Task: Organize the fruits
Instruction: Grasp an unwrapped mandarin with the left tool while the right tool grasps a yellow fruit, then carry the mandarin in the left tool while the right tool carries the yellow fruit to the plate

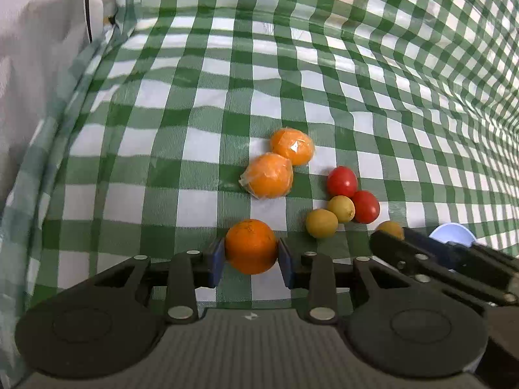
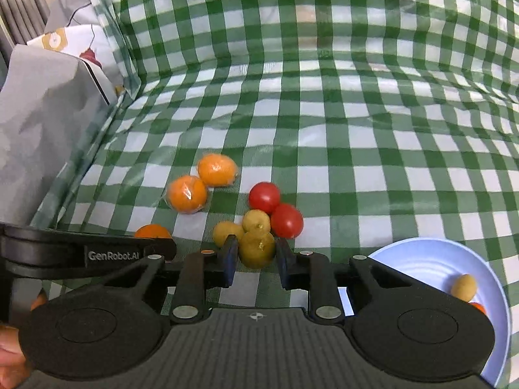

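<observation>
My left gripper (image 1: 251,259) is shut on a bare orange (image 1: 251,246) just above the checked cloth. My right gripper (image 2: 256,257) is shut on a yellow-green fruit (image 2: 257,249). Two plastic-wrapped oranges (image 1: 269,175) (image 1: 292,146) lie further ahead. Two red tomatoes (image 1: 341,181) (image 1: 366,206) and two more yellow fruits (image 1: 340,208) (image 1: 321,223) lie in a cluster to the right. In the right wrist view the cluster (image 2: 275,210) sits just beyond my held fruit. A pale blue bowl (image 2: 421,259) at lower right holds a yellow fruit (image 2: 464,288) and something orange.
The green-and-white checked cloth (image 1: 227,97) covers the table and rises behind it. Grey patterned fabric (image 2: 39,113) hangs at the left edge. The right gripper's arm (image 1: 454,259) crosses the left view's lower right, in front of the blue bowl (image 1: 452,233).
</observation>
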Demonstrator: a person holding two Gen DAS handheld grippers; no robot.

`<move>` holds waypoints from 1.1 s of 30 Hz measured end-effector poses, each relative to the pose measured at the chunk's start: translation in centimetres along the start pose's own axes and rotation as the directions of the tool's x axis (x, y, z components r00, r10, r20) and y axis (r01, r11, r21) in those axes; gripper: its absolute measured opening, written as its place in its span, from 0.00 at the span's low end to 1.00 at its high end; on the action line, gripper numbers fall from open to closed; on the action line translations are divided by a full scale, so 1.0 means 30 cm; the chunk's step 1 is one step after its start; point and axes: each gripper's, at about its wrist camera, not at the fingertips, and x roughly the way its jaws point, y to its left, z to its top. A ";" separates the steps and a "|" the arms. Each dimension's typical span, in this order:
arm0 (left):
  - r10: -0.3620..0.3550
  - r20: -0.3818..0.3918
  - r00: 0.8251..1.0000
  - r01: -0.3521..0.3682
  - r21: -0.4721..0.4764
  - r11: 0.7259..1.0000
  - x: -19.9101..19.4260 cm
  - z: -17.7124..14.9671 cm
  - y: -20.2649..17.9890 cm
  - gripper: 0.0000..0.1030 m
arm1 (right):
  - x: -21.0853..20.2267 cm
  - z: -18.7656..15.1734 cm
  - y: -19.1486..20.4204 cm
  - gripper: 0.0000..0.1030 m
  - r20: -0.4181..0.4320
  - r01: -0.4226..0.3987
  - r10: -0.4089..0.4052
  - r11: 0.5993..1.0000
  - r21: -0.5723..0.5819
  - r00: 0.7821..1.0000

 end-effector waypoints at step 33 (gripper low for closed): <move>0.012 0.051 0.999 -0.020 0.164 0.986 -0.013 -0.018 -0.150 0.37 | -0.111 -0.023 -0.116 0.26 0.041 0.042 -0.041 0.999 -0.028 0.998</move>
